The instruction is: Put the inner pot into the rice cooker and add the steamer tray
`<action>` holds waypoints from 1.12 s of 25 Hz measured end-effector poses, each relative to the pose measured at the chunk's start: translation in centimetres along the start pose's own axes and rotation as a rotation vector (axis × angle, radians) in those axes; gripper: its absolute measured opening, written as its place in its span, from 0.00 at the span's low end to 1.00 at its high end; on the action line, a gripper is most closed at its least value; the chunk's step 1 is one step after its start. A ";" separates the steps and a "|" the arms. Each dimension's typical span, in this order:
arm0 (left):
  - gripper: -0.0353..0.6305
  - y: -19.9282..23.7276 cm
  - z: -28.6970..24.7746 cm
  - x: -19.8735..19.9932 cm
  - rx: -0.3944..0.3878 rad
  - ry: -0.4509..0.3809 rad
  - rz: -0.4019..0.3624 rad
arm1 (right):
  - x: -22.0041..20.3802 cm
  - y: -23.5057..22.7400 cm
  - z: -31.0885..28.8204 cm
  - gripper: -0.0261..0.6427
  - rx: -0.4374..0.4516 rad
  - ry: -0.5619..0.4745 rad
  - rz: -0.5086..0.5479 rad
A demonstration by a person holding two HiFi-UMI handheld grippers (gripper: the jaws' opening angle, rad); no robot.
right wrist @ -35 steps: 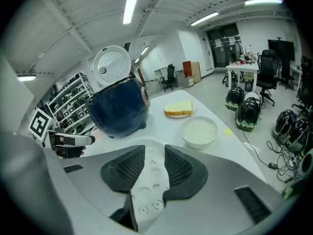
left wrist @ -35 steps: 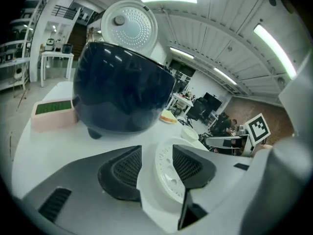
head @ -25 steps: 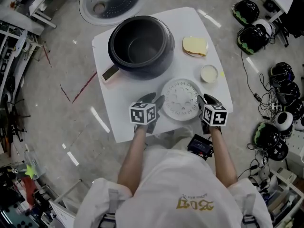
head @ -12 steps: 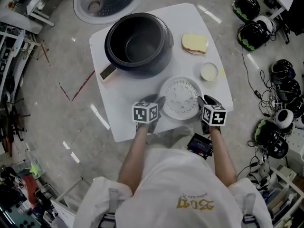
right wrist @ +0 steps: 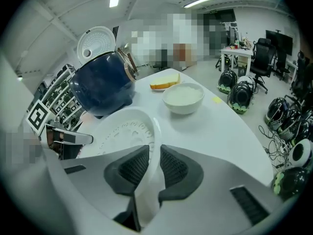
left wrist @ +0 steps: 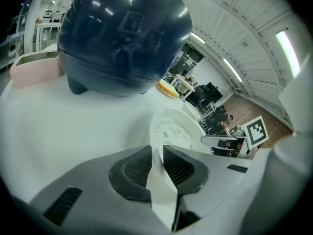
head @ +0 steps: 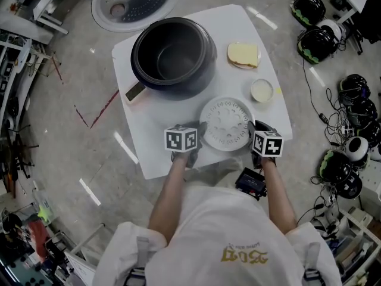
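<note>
The steamer tray [head: 225,123] is a shallow white disc, its flat floor pierced with rings of small holes and slots and its rim raised. It lies flat on the white tabletop [head: 149,137], straight between the two tools. The left tool [head: 198,131] has just been closing, and its ribbed pads now pinch the tray's rim on that side. The right tool [head: 253,130] has just been closing too, and it pinches the opposite rim. Both slope down at the tray from the tabletop's near edge, which runs just behind them.

Ahead of the left tool stands the dark rice cooker [head: 174,55], open at the top, with a strip of bare tabletop between it and the tray. Just ahead of the right tool, to its outer side, sits a small white bowl [head: 262,91]. A plate [head: 243,55] carrying something yellow lies farther ahead.
</note>
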State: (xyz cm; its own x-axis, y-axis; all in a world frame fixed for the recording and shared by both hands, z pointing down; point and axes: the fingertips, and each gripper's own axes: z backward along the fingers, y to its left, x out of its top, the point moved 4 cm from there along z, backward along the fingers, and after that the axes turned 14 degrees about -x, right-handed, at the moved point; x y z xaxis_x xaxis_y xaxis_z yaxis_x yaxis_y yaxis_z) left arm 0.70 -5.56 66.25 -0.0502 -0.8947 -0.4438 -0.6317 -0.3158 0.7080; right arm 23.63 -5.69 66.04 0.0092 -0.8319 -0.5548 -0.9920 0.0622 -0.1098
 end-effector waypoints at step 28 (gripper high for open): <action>0.14 -2.9 3.0 4.8 -0.055 -0.131 -0.042 | 2.9 0.2 4.0 0.13 0.066 -0.103 -0.239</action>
State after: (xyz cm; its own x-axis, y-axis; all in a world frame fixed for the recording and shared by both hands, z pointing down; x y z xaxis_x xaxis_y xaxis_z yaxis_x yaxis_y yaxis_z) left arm 0.02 -7.99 60.41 -0.1274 -0.8327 -0.5389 -0.5926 -0.3718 0.7146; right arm 23.93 -5.89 61.06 0.2584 -0.7667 -0.5877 -0.9498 -0.0905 -0.2996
